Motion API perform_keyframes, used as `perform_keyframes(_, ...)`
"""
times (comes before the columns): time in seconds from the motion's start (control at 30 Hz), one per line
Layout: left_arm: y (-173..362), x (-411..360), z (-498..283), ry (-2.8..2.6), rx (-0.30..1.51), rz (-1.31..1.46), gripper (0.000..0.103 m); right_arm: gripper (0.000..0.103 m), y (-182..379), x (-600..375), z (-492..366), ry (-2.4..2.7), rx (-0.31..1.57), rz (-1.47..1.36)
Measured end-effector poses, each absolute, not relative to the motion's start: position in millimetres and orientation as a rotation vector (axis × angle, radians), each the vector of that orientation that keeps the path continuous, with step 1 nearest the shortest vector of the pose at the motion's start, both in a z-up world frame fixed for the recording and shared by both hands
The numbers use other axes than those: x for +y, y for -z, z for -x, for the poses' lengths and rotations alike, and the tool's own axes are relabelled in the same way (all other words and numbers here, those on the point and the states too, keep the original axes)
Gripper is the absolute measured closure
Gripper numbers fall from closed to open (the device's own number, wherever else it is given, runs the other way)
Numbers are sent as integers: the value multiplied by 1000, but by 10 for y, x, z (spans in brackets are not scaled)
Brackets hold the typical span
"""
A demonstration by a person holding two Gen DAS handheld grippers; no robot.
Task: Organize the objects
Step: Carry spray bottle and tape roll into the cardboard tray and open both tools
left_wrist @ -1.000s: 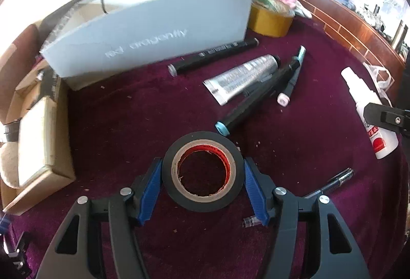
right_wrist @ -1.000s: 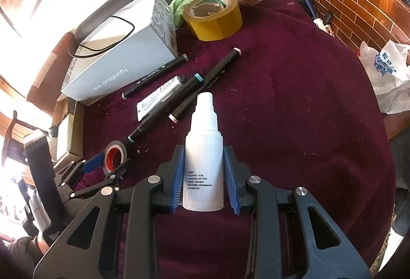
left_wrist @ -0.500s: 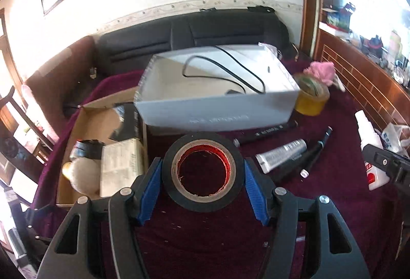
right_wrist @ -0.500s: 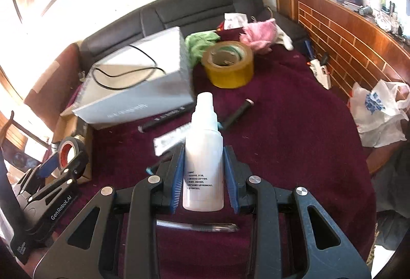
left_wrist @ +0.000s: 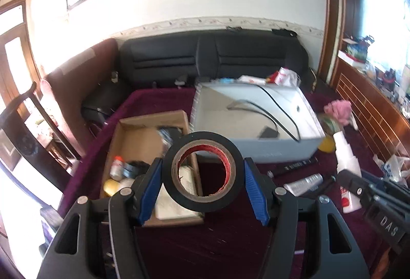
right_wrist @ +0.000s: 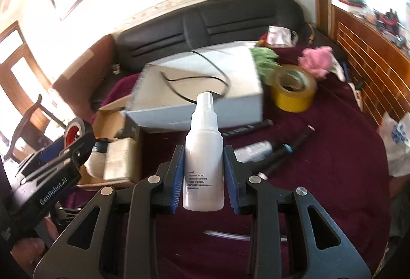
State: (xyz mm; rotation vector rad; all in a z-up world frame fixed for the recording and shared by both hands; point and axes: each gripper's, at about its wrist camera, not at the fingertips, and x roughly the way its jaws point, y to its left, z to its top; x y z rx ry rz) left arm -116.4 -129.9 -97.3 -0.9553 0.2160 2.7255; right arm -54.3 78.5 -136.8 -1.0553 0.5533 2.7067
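Left tool [left_wrist: 202, 173] clamps a black tape roll [left_wrist: 202, 171] held above the cardboard box [left_wrist: 151, 125] near the worktop's left edge. Right tool [right_wrist: 204, 171] grips a white spray bottle [right_wrist: 204, 158] upright over the maroon worktop [right_wrist: 333, 163], short of the grey box [right_wrist: 205, 109]; open cloth lies toward the right edge.

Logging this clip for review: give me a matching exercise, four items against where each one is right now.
Items:
1. black tape roll
2. white spray bottle
3. yellow tape roll
4. black cable

Places:
A. on the maroon cloth, right of the white box
B. in the right tongs
C. inside the white box
D. in the left tongs

Pairs: 1-D, 2-B, 3-A, 4-C
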Motion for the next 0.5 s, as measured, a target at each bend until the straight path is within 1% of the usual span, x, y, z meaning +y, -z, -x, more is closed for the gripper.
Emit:
perform_keyframes(0.27, 721, -1701, 1444, -2815, 223, 942, 41, 74, 1204, 300, 905, -2805, 520, 1080)
perform_keyframes(0.5, 683, -1942, 1715, -2835, 225, 966, 41, 74, 1127, -83, 1214, -2869, 485, 1115)
